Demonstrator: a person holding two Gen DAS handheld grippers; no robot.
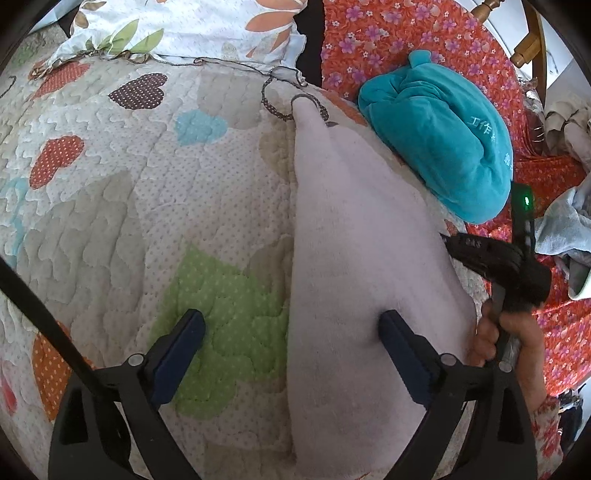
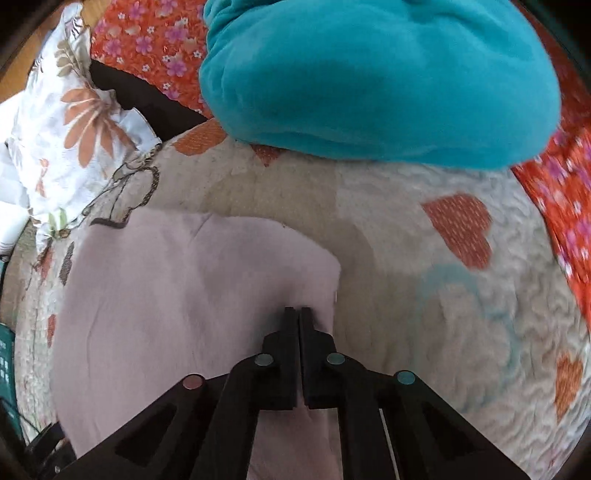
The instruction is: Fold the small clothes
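Lying flat on heart-patterned quilt (image 1: pixel 110 221), pale lilac garment (image 1: pixel 351 258), soft, plain, folded lengthwise to a tapered panel, left gripper (image 1: pixel 291 332) jaws wide open astride its edge, right gripper (image 2: pixel 297 312) jaws closed over its corner

A quilt (image 1: pixel 110 206) covers the bed and carries everything else. A small garment (image 1: pixel 351 258) lies flat on the quilt, running from its near edge toward the far edge. A folded towel (image 1: pixel 436 147) rests at the quilt's far right corner, just beyond the garment and partly on a flowered sheet (image 1: pixel 388 33) that lies along the quilt's right edge. A pillow (image 1: pixel 192 29) sits beyond the quilt's far edge, left of the sheet. The left gripper (image 1: pixel 291 332) hangs over the near edge, one finger above the quilt, one above the garment. The right gripper (image 2: pixel 298 314) is at the garment's right edge, near its far corner.
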